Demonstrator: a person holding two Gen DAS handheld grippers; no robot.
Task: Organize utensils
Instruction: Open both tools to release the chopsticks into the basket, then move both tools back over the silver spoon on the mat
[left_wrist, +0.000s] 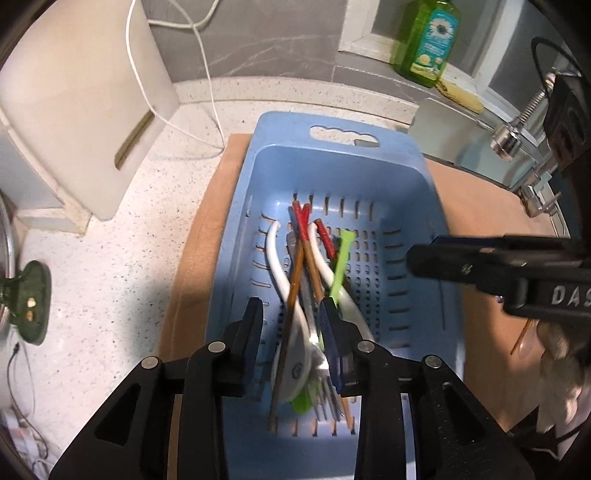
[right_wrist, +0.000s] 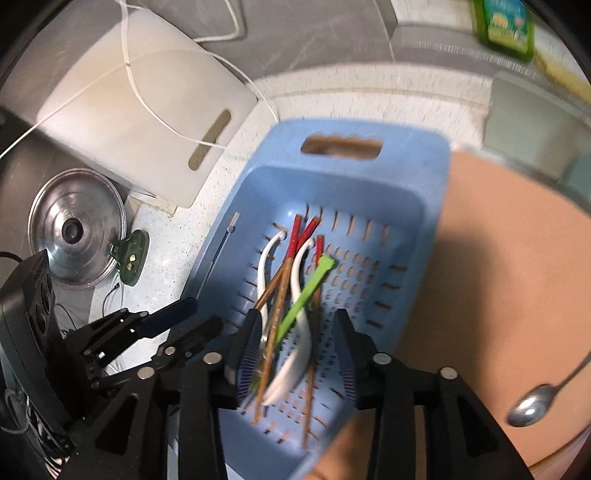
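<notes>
Both claws hang released over the slotted pale-blue plastic basket (left_wrist: 332, 173), the left gripper (left_wrist: 293, 321) and right gripper (right_wrist: 299, 332) grasping nothing. Inside lie red-tipped wooden chopsticks (left_wrist: 301, 251), white spoons (right_wrist: 299, 280) and a green utensil (left_wrist: 341, 262), their lower ends hidden behind the fingers. A blurred metal spoon (right_wrist: 532, 402) lies apart on the tan mat (right_wrist: 498, 277).

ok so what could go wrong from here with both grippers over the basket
1. The utensils lie crossed in the basket; pulling one chopstick could drag the white spoons or green piece along.
2. Both hand-held grippers, left and right, hang open close together over the same pile and might collide.
3. A metal spoon lies out on the mat and could be missed.
</notes>
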